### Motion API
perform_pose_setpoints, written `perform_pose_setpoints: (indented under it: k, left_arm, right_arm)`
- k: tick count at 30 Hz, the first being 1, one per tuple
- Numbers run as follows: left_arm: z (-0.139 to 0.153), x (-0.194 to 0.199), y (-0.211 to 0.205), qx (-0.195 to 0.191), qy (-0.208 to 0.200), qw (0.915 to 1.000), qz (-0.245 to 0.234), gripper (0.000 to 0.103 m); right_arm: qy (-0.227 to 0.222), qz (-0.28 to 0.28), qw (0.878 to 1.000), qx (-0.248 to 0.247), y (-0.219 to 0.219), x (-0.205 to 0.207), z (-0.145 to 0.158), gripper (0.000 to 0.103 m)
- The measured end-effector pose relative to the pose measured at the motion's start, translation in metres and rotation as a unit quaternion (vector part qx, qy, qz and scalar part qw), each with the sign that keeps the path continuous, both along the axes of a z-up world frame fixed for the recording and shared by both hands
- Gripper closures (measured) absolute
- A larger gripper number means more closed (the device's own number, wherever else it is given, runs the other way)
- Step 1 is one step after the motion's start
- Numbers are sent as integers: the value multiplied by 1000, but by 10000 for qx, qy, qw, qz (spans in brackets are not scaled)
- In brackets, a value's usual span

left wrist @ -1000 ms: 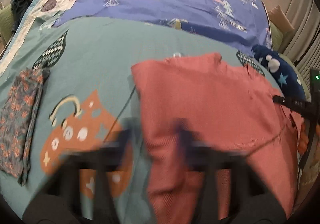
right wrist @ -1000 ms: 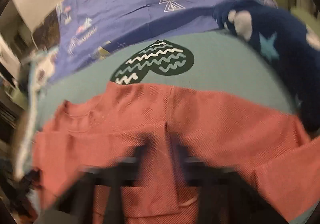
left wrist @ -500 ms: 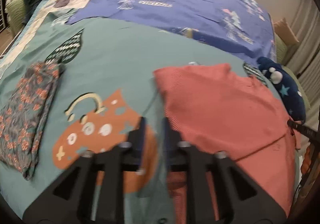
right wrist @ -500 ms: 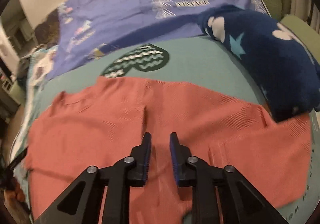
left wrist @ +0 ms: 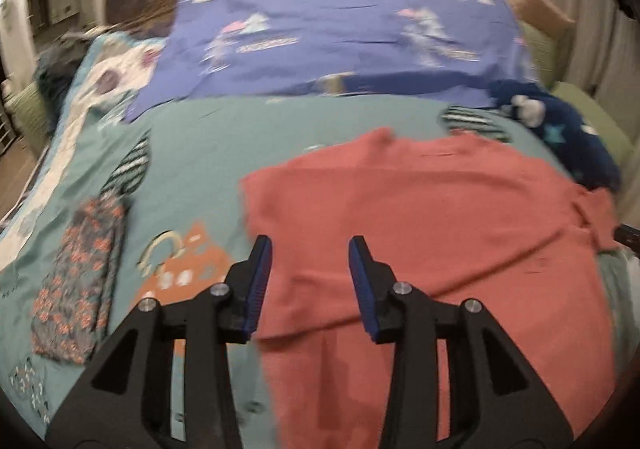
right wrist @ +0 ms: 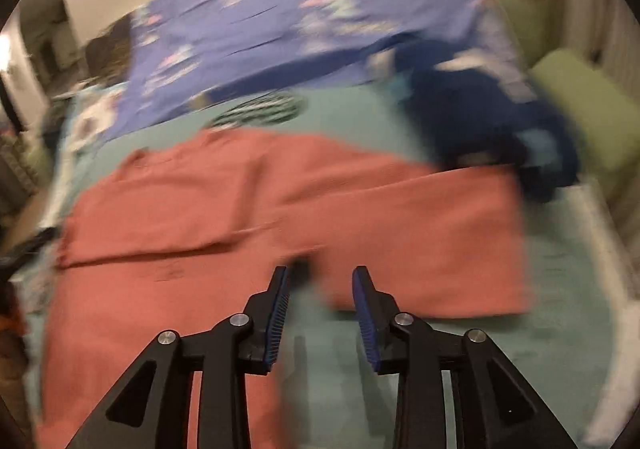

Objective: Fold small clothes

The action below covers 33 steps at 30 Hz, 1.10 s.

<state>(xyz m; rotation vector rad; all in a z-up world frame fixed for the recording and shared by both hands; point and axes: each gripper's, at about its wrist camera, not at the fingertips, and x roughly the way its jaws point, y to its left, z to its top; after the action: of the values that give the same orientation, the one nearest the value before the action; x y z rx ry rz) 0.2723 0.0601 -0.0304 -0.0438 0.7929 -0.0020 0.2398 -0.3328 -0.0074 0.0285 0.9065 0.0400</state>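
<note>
A salmon-red shirt [left wrist: 440, 233] lies spread on the teal bedcover [left wrist: 200, 153], one part folded over across its middle. It also shows in the right wrist view [right wrist: 248, 209]. My left gripper [left wrist: 309, 253] is open and empty, raised above the shirt's left edge. My right gripper [right wrist: 320, 281] is open and empty, above the shirt's near right part, where a sleeve lies folded. A folded floral garment [left wrist: 80, 281] lies on the bedcover at the left.
A purple blanket with tree prints [left wrist: 340, 29] covers the far half of the bed. A dark blue starred plush garment [left wrist: 568, 133] lies at the right, also in the right wrist view [right wrist: 492, 109]. Green cushions [right wrist: 588, 105] stand at the right edge.
Both grippers have opened from shut and lifted back away from the shirt. The shirt now lies released with a fold across it.
</note>
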Motion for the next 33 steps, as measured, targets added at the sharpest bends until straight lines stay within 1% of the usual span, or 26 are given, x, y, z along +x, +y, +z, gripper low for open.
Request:
perform_pose_setpoints:
  k: [2,4,5,6,7,8,9,12,14,16,17,18,19,20,21,22,24,26,27,29,31,33]
  left_arm:
    - [3,-3,-17,-58,9,9995,-302,61]
    - [0,-4,-29,-88,57,9988,-472,61]
    - [-1,-4,-36,-98,92,9985,-536,61]
    - [-2,-4,-41,-121,140,9980,-600,61]
    - [-4,-4,-44,-137,186,9976,-648,61]
    - [-6,-4,-48,-138,243,9972,-700,61]
    - [-7,-4,-52,-132,271,9969,-726,61]
    - [-9,-6,-63,-152,351,9962,-784,61]
    - [-10,-8,-67,-194,395,9958,-805,61]
    - [-12,-7,-69,-240,433,9954,-816,61]
    - [-13,-6,-69,-254,452,9953,-817,61]
    - [-14,-5,-68,-253,473,9953,-807,61]
    - [-15,-5,-68,-246,482,9953,-801,61]
    - [-17,-5,-68,-235,499,9953,-799,61]
    - [-18,-4,-68,-234,511,9952,-798,61]
    - [-19,-4,-68,-249,530,9951,-799,61]
    - [-22,-3,-68,-319,565,9945,-827,61]
    - [-24,-3,-67,-431,621,9936,-836,61]
    - [-25,-2,-67,-491,643,9932,-838,61]
    - [-26,-1,-66,-615,678,9922,-850,61]
    - [-26,0,-65,-804,695,9904,-883,61]
    - [-27,0,-63,-1025,717,9879,-920,61]
  right_arm:
    - [-22,-285,9991,-327,-14,-7,-1,68]
    - [-95,-329,9978,-566,-17,-15,-5,65]
    - [-166,-296,9969,-708,-12,-17,-5,58]
    - [-344,-181,9938,-1038,-3,-22,-7,48]
    - [-504,-63,9898,-1331,5,-26,-8,42]
    - [-645,61,9852,-1589,16,-30,-10,34]
    - [-812,279,9776,-1921,29,-32,-13,29]
    - [-893,771,9632,-2414,55,-27,-24,29]
    - [-825,888,9611,-2482,57,-24,-33,29]
    - [-602,766,9602,-2617,61,-6,-46,31]
    - [-520,735,9615,-2597,55,-6,-48,36]
    - [-448,695,9671,-2406,49,0,-51,53]
    - [-418,664,9715,-2238,43,0,-51,66]
    - [-334,626,9777,-1976,36,4,-49,91]
    - [-200,452,9852,-1643,25,9,-46,96]
    - [-183,319,9889,-1441,18,12,-43,96]
    - [-162,92,9980,-598,-5,15,-32,97]
    - [-195,-108,9997,127,-22,15,-23,97]
    - [-223,-170,9983,513,-30,15,-17,97]
    - [-242,-205,9938,1068,-39,14,-6,97]
    - [-309,-160,9883,1483,-39,15,6,97]
    - [-450,27,9816,1856,-27,15,20,96]
